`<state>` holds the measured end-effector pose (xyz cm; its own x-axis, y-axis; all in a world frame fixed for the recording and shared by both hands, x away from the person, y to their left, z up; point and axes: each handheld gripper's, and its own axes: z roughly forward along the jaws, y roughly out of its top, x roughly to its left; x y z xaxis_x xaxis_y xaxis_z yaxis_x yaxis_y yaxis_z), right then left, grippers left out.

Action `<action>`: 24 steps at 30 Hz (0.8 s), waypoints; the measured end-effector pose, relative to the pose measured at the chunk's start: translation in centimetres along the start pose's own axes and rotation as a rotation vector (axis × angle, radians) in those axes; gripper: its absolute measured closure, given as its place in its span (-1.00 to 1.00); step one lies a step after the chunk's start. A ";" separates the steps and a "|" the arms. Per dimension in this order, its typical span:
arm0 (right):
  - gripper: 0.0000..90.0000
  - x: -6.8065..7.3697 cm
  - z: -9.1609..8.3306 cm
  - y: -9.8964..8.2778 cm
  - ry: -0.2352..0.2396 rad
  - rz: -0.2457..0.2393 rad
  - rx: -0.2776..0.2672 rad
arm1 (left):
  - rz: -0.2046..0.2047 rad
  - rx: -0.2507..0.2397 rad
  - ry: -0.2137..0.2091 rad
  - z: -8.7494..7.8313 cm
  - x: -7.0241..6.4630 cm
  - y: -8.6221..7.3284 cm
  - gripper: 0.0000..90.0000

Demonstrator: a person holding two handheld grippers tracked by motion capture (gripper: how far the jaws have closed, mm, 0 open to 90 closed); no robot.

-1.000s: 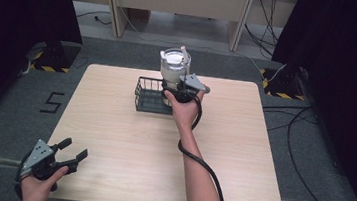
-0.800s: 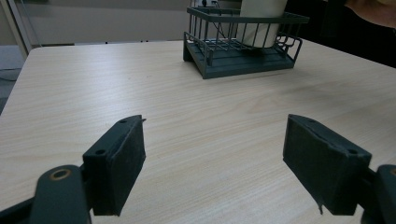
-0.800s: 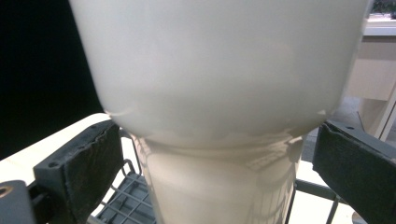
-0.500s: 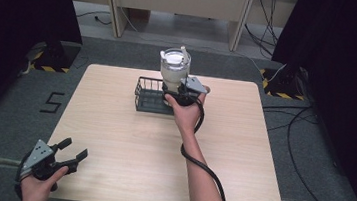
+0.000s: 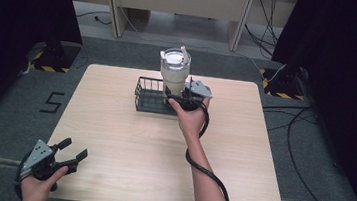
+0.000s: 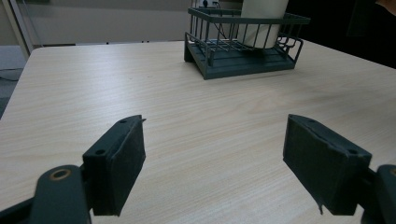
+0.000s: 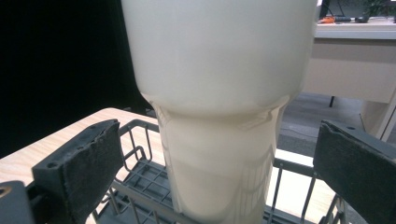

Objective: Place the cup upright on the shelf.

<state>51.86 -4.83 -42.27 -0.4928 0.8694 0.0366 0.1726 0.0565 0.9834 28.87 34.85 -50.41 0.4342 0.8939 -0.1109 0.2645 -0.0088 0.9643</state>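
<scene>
A "5" (image 5: 52,102) is marked on the grey floor (left of the table).

This looks like a lab or a recording studio room rather than a home. A bare pale wooden table (image 5: 126,145) stands alone on grey carpet, with black curtains (image 5: 19,18) hanging on the left and right. Loose cables (image 5: 307,144) trail over the floor at the right, yellow-black hazard tape (image 5: 44,68) marks stand bases, and a taped number (image 5: 53,102) lies left of the table.

The wire basket (image 5: 153,96) walls hem the tumbler (image 5: 174,72) low down. Its upper body stands clear above the rim. The table (image 5: 126,150) lies bare in front.
</scene>
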 end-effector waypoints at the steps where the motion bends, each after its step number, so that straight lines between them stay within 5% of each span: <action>1: -0.95 0.0 -0.2 0.0 0.001 0.000 0.000 | 0.000 0.000 0.000 0.0 0.0 0.0 -0.55; 24: -0.95 -1.0 -5.2 -1.5 0.009 0.004 0.009 | 0.003 -0.001 0.007 -0.1 -0.1 0.0 -0.55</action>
<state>47.64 -8.34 -42.90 -0.4996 0.8653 0.0418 0.1823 0.0579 0.9815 28.77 34.79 -50.43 0.4287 0.8972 -0.1062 0.2625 -0.0112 0.9649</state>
